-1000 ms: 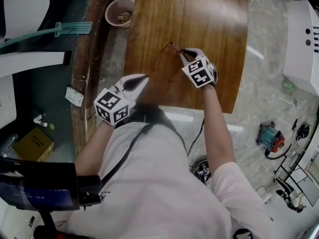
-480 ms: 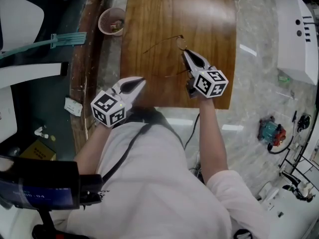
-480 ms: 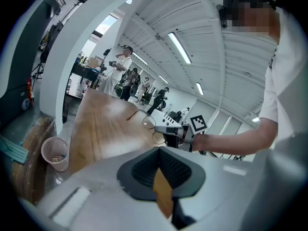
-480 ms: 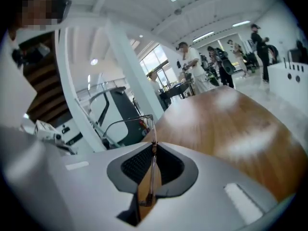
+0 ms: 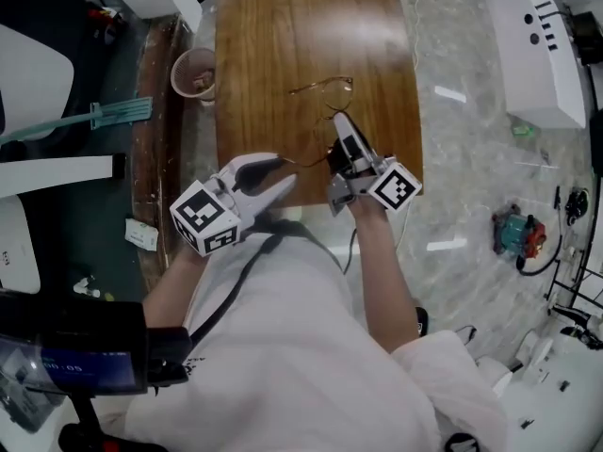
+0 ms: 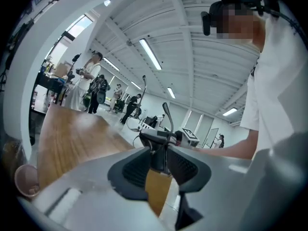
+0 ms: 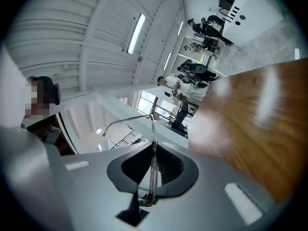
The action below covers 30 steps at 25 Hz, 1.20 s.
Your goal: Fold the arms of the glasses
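Brown wood of the desk [image 5: 283, 26] runs away from the person across a pale marble floor [image 5: 452, 149]. Over the desk's near end the glasses [image 5: 321, 85] are held in the air, clear of the wood, by the right claw [image 5: 341, 132].

The right gripper view shows that claw [image 7: 153, 150] clamped together on the glasses [image 7: 152, 129]. A thin lens rim stands edge-on between the dark pads. From the hinge above them one arm [image 7: 124, 121] bends away to the left, unfolded. In the head view the wire frame is too fine to follow surely, but a second arm [image 5: 303, 162] seems to reach left towards the other claw.

The left claw [image 5: 279, 175] sits just left of the right one, close to the desk's near edge. Its jaws have just been opening and stand wide apart with nothing between them. The left gripper view looks past its own claw [image 6: 160, 167] to a strip of desk [image 6: 72, 138], and just beyond it to the right claw [image 6: 159, 139].

A paper cup [image 5: 195, 72] stands just off the desk's left edge, with a green comb-like tool [image 5: 108, 113] further left. A white cabinet [image 5: 528, 45] stands at the far right. People [image 6: 91, 81] stand at the far end of the hall.
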{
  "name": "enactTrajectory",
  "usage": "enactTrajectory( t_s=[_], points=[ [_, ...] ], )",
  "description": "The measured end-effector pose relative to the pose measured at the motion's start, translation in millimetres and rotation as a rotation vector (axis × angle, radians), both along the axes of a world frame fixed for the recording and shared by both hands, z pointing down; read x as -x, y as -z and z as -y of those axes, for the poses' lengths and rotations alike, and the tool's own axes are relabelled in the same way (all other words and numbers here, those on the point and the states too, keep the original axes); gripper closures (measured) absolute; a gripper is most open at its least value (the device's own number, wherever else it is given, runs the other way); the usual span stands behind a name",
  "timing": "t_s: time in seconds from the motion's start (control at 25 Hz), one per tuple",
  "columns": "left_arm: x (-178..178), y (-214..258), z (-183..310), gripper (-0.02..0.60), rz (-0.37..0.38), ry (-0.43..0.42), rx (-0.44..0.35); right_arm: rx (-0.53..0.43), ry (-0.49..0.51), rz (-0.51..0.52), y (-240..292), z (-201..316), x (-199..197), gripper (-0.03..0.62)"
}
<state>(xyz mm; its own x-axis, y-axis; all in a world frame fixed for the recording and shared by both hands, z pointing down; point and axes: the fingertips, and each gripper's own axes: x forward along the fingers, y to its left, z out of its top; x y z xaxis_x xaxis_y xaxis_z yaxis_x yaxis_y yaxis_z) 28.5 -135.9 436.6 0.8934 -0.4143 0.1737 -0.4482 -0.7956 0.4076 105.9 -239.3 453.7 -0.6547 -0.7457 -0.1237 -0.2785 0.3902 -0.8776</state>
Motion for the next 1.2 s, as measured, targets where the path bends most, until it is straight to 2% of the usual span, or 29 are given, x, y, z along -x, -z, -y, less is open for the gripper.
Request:
enactTrajectory(
  t_s=[0.16,0.2,0.32,0.44,0.56,0.88,1.08,1.16,1.2],
  points=[
    [-19.1,29.4,-7.7,0.476,-0.019,-0.059,-0.065,-0.007,-0.059,0.021,10.4,-16.4,-3.5,0.563],
    [-22.1,33.9,-8.9,0.499,-0.025,-0.061,-0.071,-0.011,-0.075,0.023,12.1,-20.0,-6.0,0.563],
    [-27.6,42.9,-10.0,0.539,-0.044,-0.056,-0.070,-0.030,-0.105,-0.001,16.4,-30.5,-13.1,0.563],
    [-27.2,46.6,-5.6,0.557,-0.079,-0.044,-0.035,-0.090,-0.071,-0.075,24.0,-40.5,-7.1,0.563],
    [-28.8,49.3,3.1,0.554,-0.100,-0.018,-0.001,-0.161,-0.004,-0.145,33.1,-52.4,6.2,0.563],
    [-32.8,40.6,18.8,0.548,-0.068,0.017,0.087,-0.219,0.112,-0.170,37.0,-71.2,30.7,0.563],
    [-30.4,40.6,13.1,0.546,-0.071,0.004,0.089,-0.209,0.085,-0.169,34.3,-67.4,23.4,0.563],
    [-24.7,39.4,6.9,0.499,-0.062,-0.006,0.086,-0.185,0.045,-0.150,30.0,-61.9,13.5,0.563],
    [-18.4,36.9,4.9,0.500,-0.055,0.000,0.087,-0.174,0.029,-0.143,27.6,-59.6,8.2,0.563]
  ],
)
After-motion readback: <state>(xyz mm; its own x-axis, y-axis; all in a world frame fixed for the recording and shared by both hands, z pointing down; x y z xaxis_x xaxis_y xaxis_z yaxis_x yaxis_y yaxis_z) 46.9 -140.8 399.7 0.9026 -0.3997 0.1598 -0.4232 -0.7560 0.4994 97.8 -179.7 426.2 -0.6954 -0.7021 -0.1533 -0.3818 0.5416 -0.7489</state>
